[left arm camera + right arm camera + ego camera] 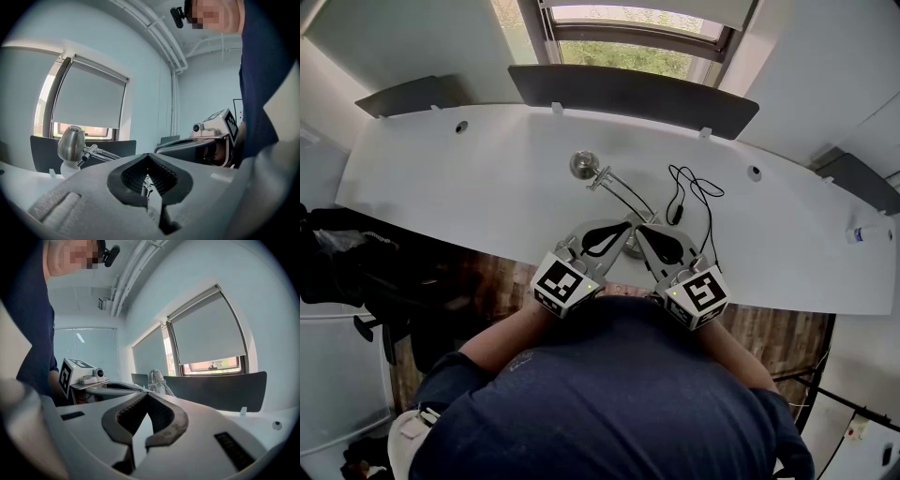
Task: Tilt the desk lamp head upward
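Both clenched on nothing: left gripper [617, 231] and right gripper [649, 236] side by side at the near edge of the desk [459, 183]. Lamp head [583, 165] sits beyond the 2, untouched.

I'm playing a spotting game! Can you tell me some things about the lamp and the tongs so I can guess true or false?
1. The left tongs are shut with nothing in them. True.
2. The right tongs are squeezing the lamp head. False: they are shut on nothing and don't touch it.
3. A black cable lies on the white desk. True.
4. The two tongs are at opposite ends of the desk. False: they sit side by side at its near edge.
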`<act>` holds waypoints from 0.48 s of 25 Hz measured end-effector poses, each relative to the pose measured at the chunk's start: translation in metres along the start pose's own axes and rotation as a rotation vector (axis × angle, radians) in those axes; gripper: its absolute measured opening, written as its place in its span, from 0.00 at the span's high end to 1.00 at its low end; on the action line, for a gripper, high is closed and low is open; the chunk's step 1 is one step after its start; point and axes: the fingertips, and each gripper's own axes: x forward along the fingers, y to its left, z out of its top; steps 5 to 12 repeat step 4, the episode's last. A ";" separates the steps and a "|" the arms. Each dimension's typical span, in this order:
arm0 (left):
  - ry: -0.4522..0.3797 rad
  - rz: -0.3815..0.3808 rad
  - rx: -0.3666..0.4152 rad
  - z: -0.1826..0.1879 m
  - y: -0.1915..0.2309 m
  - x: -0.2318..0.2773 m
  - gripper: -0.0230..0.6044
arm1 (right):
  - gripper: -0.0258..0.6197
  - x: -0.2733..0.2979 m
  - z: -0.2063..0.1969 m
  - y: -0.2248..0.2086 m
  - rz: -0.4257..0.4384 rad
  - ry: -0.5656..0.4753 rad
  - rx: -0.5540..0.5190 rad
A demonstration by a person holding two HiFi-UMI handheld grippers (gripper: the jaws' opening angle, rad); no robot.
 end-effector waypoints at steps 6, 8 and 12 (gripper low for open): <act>0.003 0.003 -0.001 -0.001 -0.001 -0.003 0.95 | 0.94 -0.001 -0.001 0.002 0.005 -0.002 0.000; 0.003 0.003 -0.001 -0.001 -0.001 -0.003 0.95 | 0.94 -0.001 -0.001 0.002 0.005 -0.002 0.000; 0.003 0.003 -0.001 -0.001 -0.001 -0.003 0.95 | 0.94 -0.001 -0.001 0.002 0.005 -0.002 0.000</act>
